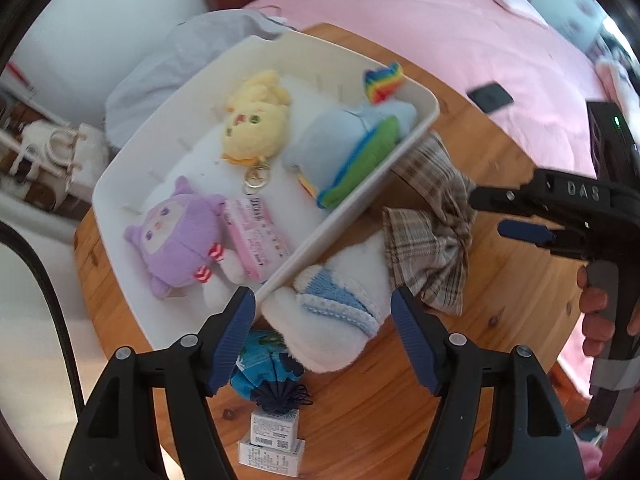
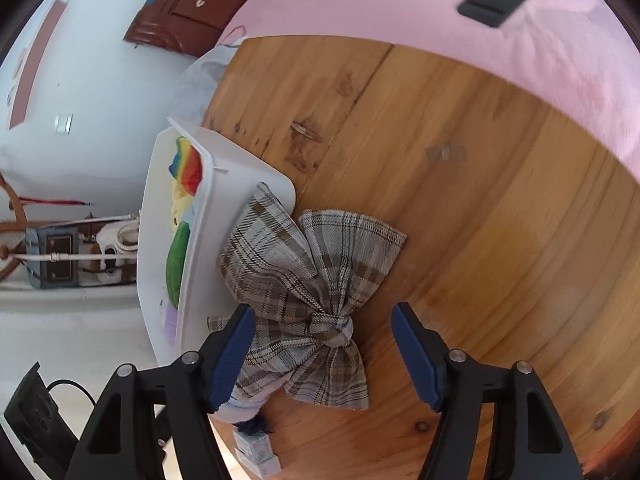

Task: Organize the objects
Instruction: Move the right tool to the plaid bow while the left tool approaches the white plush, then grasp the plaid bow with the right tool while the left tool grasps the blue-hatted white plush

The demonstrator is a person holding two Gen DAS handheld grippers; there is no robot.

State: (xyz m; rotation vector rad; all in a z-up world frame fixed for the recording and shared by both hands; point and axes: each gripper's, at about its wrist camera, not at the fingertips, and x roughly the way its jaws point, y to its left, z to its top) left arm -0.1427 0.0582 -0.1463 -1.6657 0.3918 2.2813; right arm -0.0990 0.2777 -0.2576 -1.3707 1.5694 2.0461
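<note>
A white bin [image 1: 160,136] on the round wooden table [image 1: 512,292] holds a yellow plush [image 1: 256,124], a purple plush [image 1: 180,236], a pink box [image 1: 256,236] and a blue plush with rainbow trim [image 1: 348,148]. Beside the bin lie a white plush with blue knit [image 1: 336,312] and a plaid fabric bow [image 1: 428,236]. My left gripper [image 1: 322,320] hangs open over the white plush, pads apart from it. My right gripper [image 2: 322,344] is open above the plaid bow [image 2: 316,280], its knot between the fingers; the right gripper [image 1: 494,216] shows at the right of the left wrist view.
A blue patterned pouch [image 1: 264,364] and small white boxes [image 1: 274,436] lie near the table's edge. A pink bed [image 1: 440,20] with a black device [image 1: 490,96] borders the table. The bin's wall [image 2: 248,168] touches the bow. A hand [image 1: 596,312] holds the right gripper.
</note>
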